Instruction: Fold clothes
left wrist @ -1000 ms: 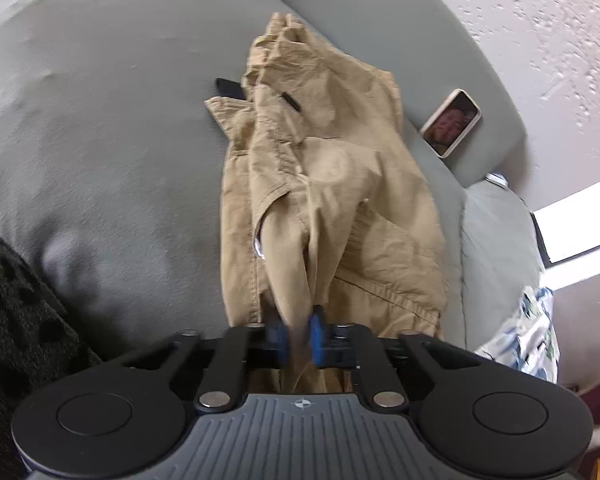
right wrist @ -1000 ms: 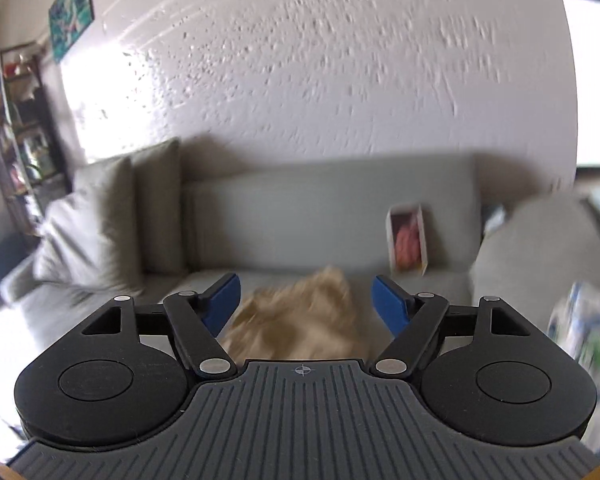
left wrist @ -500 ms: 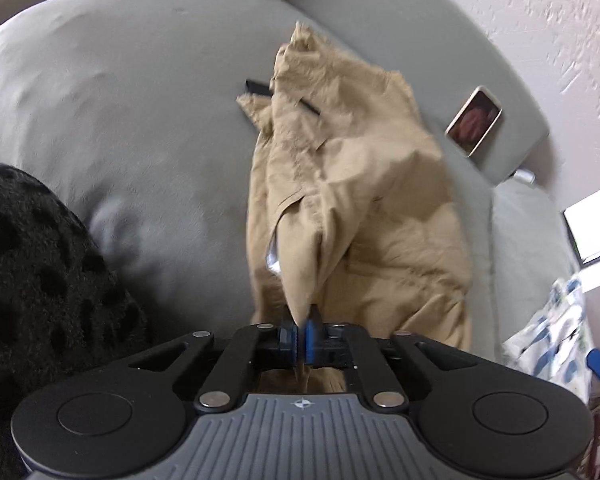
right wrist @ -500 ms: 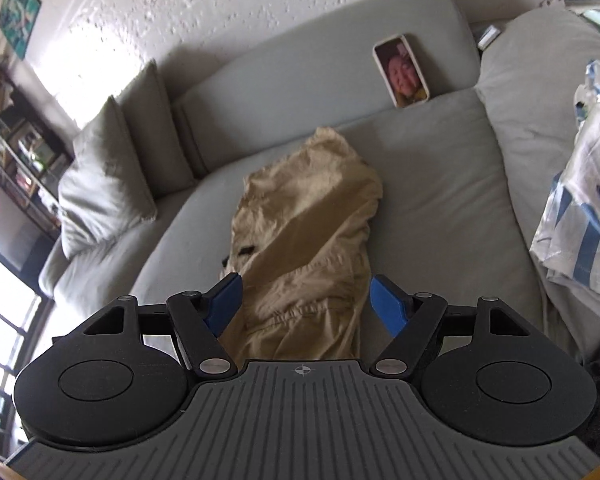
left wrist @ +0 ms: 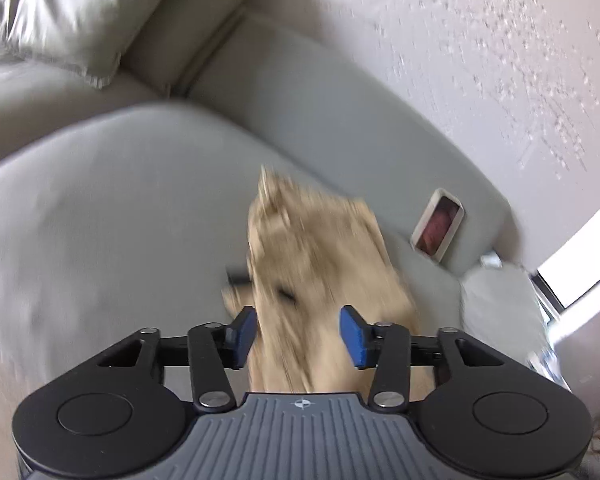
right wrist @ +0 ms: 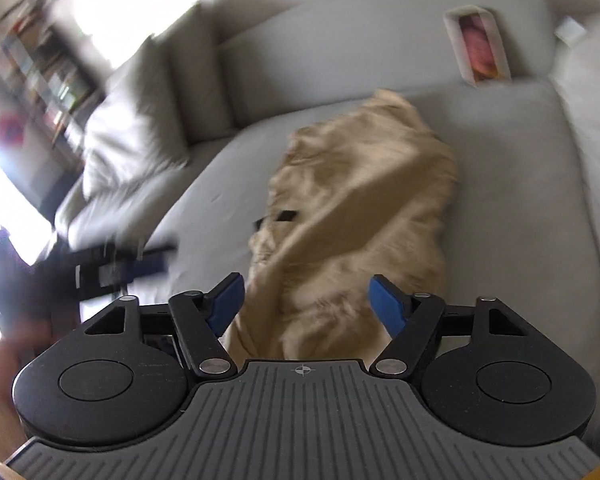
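Observation:
Crumpled tan trousers lie lengthwise on the grey sofa seat, blurred by motion. My left gripper hovers above their near end with its jaws opening; the cloth shows through the gap, but the pads do not touch it. In the right wrist view the same trousers stretch away from my right gripper. Its jaws stand wide and are closing slightly, and the blue pads press on nothing. The left gripper appears as a dark blur to the left of the cloth.
A small framed photo leans on the sofa back behind the trousers, seen too from the right wrist. Pale cushions fill the sofa's far left corner, with shelves beyond. A hand shows at the lower left.
The left gripper let go of the tan fold, opened and lifted back from it. The right gripper tipped down from the wall and sank toward the trousers.

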`<action>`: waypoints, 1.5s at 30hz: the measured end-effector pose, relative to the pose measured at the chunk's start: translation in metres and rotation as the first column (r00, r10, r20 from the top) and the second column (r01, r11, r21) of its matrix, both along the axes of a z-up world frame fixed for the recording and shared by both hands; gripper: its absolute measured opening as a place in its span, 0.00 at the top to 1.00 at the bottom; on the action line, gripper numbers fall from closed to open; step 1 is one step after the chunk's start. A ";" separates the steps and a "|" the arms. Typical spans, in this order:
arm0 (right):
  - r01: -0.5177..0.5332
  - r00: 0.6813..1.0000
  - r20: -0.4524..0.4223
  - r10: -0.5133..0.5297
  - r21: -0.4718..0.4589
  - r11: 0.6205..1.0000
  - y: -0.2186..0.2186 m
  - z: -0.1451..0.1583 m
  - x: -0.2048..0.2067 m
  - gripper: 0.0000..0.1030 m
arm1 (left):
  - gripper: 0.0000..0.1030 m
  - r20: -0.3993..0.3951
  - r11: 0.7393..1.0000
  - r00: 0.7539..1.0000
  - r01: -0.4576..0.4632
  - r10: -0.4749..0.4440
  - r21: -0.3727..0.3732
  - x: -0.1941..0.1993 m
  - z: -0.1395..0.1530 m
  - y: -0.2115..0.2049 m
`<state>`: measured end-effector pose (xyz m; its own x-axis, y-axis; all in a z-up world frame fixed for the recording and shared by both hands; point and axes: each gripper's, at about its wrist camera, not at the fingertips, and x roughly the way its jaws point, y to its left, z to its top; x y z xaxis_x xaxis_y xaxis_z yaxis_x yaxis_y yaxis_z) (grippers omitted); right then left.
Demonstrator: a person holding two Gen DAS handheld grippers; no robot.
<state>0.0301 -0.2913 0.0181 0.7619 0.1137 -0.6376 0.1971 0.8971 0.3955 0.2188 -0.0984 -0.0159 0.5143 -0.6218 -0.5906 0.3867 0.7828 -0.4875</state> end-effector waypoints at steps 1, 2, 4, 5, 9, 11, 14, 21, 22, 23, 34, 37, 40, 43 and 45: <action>-0.041 0.999 0.004 0.041 -0.039 0.998 0.011 -0.002 0.012 0.31 | 0.63 -0.004 1.000 1.000 0.002 -0.002 -0.007 0.014 -0.003 -0.006; -0.081 0.997 0.003 0.081 -0.074 0.994 0.022 -0.005 0.022 0.31 | 0.63 -0.011 1.000 1.000 0.011 -0.011 -0.015 0.027 -0.008 -0.015; -0.157 0.987 -0.003 0.158 -0.141 0.977 0.044 -0.009 0.042 0.34 | 0.65 -0.030 0.999 0.999 0.032 -0.033 -0.022 0.052 -0.017 -0.029; -0.180 0.983 -0.007 0.182 -0.170 0.969 0.052 -0.011 0.050 0.34 | 0.65 -0.052 0.999 0.998 0.035 -0.036 -0.013 0.065 -0.023 -0.036; -0.242 0.970 -0.020 0.244 -0.233 0.942 0.072 -0.022 0.083 0.34 | 0.62 -0.179 0.999 0.984 0.035 -0.028 0.035 0.101 -0.043 -0.056; -0.245 0.969 -0.038 0.243 -0.241 0.939 0.073 -0.036 0.103 0.40 | 0.62 -0.232 0.998 0.972 0.032 -0.019 0.049 0.111 -0.048 -0.061; -0.251 0.962 -0.168 0.213 -0.250 0.935 0.071 -0.071 0.132 0.62 | 0.61 -0.237 0.999 0.971 0.039 -0.041 -0.012 0.124 -0.047 -0.060; -0.247 0.940 -0.272 0.206 -0.126 0.961 0.060 -0.089 0.148 0.56 | 0.57 -0.027 0.995 0.999 -0.044 0.041 -0.088 0.184 -0.067 -0.083; -0.250 0.937 -0.279 0.212 -0.108 0.962 0.057 -0.088 0.150 0.56 | 0.59 -0.064 0.994 0.998 -0.025 0.018 -0.110 0.195 -0.078 -0.088; -0.253 0.934 -0.282 0.218 -0.094 0.963 0.055 -0.088 0.151 0.56 | 0.59 -0.101 0.991 0.995 -0.008 -0.006 -0.133 0.205 -0.089 -0.094; -0.248 0.927 -0.293 0.236 -0.004 0.969 0.048 -0.097 0.153 0.53 | 0.75 -0.201 0.986 0.976 0.049 -0.081 -0.158 0.241 -0.132 -0.121; -0.244 0.926 -0.292 0.238 0.017 0.970 0.046 -0.097 0.154 0.53 | 0.77 -0.210 0.985 0.974 0.055 -0.089 -0.165 0.243 -0.134 -0.122; -0.243 0.926 -0.292 0.240 0.029 0.970 0.044 -0.098 0.155 0.52 | 0.78 -0.228 0.985 0.969 0.062 -0.097 -0.159 0.244 -0.138 -0.122; -0.247 0.924 -0.292 0.246 0.032 0.968 0.043 -0.099 0.157 0.51 | 1.00 -0.233 0.986 0.968 0.059 -0.095 -0.156 0.245 -0.141 -0.122; -0.244 0.925 -0.293 0.244 0.037 0.969 0.042 -0.098 0.157 0.50 | 1.00 -0.192 0.985 0.978 0.053 -0.084 -0.161 0.242 -0.137 -0.121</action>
